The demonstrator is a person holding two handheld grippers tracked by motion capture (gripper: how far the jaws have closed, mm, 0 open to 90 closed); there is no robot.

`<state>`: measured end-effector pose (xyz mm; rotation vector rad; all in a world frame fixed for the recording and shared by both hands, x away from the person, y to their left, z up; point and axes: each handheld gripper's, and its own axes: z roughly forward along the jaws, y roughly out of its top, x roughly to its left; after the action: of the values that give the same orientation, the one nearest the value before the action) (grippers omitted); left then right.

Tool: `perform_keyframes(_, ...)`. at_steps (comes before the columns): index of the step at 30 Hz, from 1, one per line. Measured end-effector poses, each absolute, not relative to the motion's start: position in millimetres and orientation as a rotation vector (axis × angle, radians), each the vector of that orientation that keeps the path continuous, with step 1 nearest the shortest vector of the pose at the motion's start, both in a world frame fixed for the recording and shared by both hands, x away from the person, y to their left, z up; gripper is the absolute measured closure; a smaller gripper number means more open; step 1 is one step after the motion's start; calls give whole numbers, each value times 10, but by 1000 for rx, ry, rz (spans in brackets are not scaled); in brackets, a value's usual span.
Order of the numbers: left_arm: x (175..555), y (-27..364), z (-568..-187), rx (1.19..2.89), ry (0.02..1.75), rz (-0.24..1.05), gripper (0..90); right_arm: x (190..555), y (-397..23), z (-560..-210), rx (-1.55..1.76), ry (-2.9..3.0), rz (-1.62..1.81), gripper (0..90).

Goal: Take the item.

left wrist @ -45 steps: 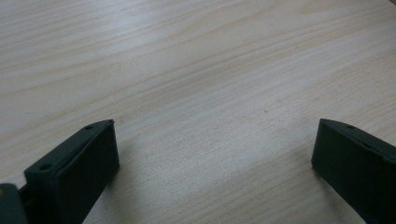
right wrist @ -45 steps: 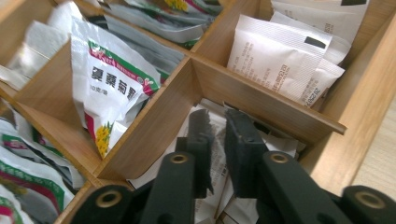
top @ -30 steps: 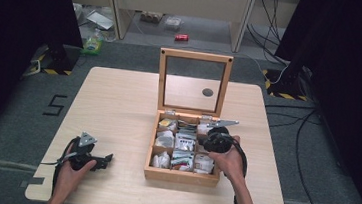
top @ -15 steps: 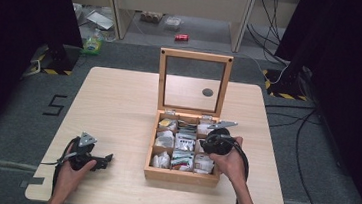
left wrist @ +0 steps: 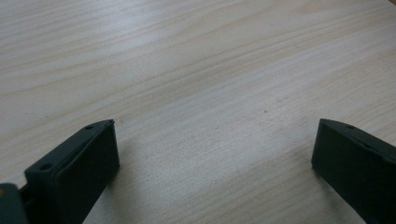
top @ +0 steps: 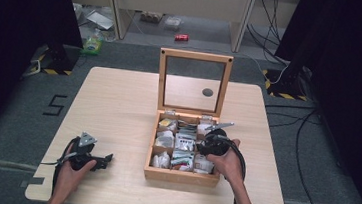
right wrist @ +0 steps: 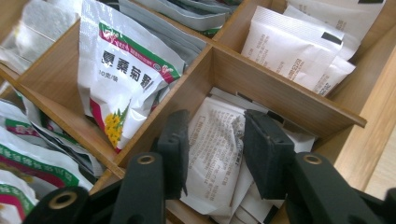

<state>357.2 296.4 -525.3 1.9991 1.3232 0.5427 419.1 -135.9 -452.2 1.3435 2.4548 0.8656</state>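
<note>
**Taking one white sachet from the right column of the tea box**

While your right gripper (right wrist: 212,149) hangs over the wooden tea box (top: 182,175), keep it aimed at the white sachet (right wrist: 217,156) that stands in the compartment just below it. Its jaws have just been opening and now stand partly open, one on each side of this sachet; from the right gripper view I cannot tell surely if the pads touch the paper, so I judge that nothing is held yet. Several sachets are packed together there, so lower the jaws straight down and close only on the front one, near its top edge. The wooden divider (right wrist: 280,88) is very near the left jaw; do not pinch it. The green and white packet (right wrist: 123,79) in the neighbour compartment should stay outside the jaws.

Your left gripper (top: 94,159) rests on the table (top: 119,101), well apart from the box, with its jaws wide open and nothing between them. You may leave it there, or bring it to steady the box if the sachet sticks.
</note>
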Motion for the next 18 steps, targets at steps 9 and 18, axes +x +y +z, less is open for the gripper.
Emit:
perform_keyframes(9, 3572, 2964, -5254, 1999, 1323, 543, 0, 4220, -1410, -4546, 1347, 2462, 925, 803)
perform_keyframes(18, 3572, 2964, -5253, 1999, 1323, 543, 0, 4204, -1346, -4518, 1233, 2461, 923, 866)
